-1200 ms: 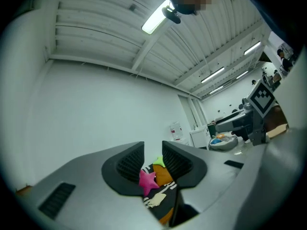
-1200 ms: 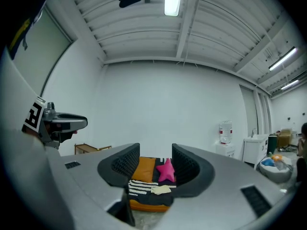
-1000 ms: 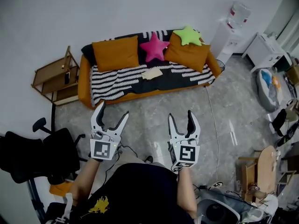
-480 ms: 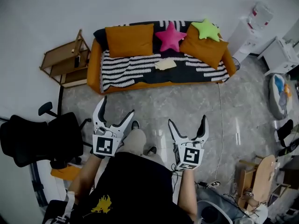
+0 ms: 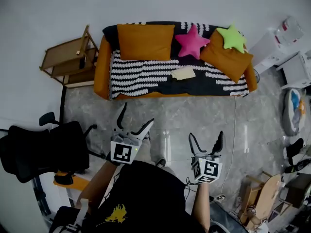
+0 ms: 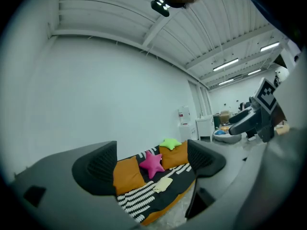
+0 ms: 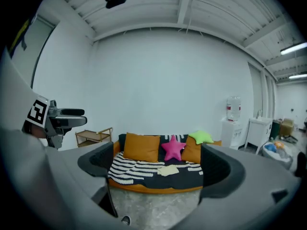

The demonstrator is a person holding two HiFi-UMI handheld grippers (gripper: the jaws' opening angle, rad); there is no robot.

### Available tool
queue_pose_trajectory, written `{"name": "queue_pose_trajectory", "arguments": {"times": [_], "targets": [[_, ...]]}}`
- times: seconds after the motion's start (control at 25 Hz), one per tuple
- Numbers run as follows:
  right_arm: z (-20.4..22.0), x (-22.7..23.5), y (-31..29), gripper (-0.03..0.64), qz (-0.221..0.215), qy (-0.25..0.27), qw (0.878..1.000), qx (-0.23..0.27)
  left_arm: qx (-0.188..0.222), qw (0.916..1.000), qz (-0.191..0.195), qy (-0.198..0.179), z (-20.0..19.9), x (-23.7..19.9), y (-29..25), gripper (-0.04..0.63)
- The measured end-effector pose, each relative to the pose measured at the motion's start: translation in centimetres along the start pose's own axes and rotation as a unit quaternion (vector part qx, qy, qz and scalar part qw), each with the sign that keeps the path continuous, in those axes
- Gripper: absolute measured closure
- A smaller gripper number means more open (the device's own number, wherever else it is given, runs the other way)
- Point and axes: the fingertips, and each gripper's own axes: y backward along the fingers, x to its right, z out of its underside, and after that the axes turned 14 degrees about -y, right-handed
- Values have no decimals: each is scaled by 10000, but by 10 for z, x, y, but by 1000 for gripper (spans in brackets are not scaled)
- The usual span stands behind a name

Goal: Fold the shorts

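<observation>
A pale yellow pair of shorts (image 5: pixel 183 73) lies in a small flat bundle on the striped seat of the orange sofa (image 5: pixel 103 67); it also shows as the shorts (image 6: pixel 163 184) and the shorts (image 7: pixel 168 170) in the two gripper views. My left gripper (image 5: pixel 136 115) hangs in the air over the floor, well short of the sofa, open and empty. My right gripper (image 5: pixel 206 136) is beside it, also open with nothing between its fingers. Both point toward the sofa. From the left gripper (image 6: pixel 151 164) and the right gripper (image 7: pixel 160 166) the sofa shows between the spread jaws.
On the sofa are two orange cushions (image 5: pixel 145 41), a pink star pillow (image 5: pixel 192 41) and a green star pillow (image 5: pixel 231 37). A wooden shelf (image 5: pixel 65 59) stands left of it, a black office chair (image 5: pixel 46 149) at near left, a water dispenser (image 5: pixel 286 30) at right. Grey stone floor lies between.
Both grippers have dropped lower in the head view and their jaws have spread wider. The view has swung, so the sofa sits further right and higher.
</observation>
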Motion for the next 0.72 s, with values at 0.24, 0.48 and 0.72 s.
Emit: {"name": "queue_pose_trajectory", "arguments": {"times": [0.24,0.48,0.72], "targets": [[-7,-56,-121,76,120,410,9984,-363,-223,9982,245,505,84,-84,-71,137],[-26,-81,-197,161,367,642,9944,-751,-297,9957,687,552,115,-141,-143,137],[-20,-44,-269,259,363,717,9911,-1057,-537,9925,684,861,147,-137,-216,137]]}}
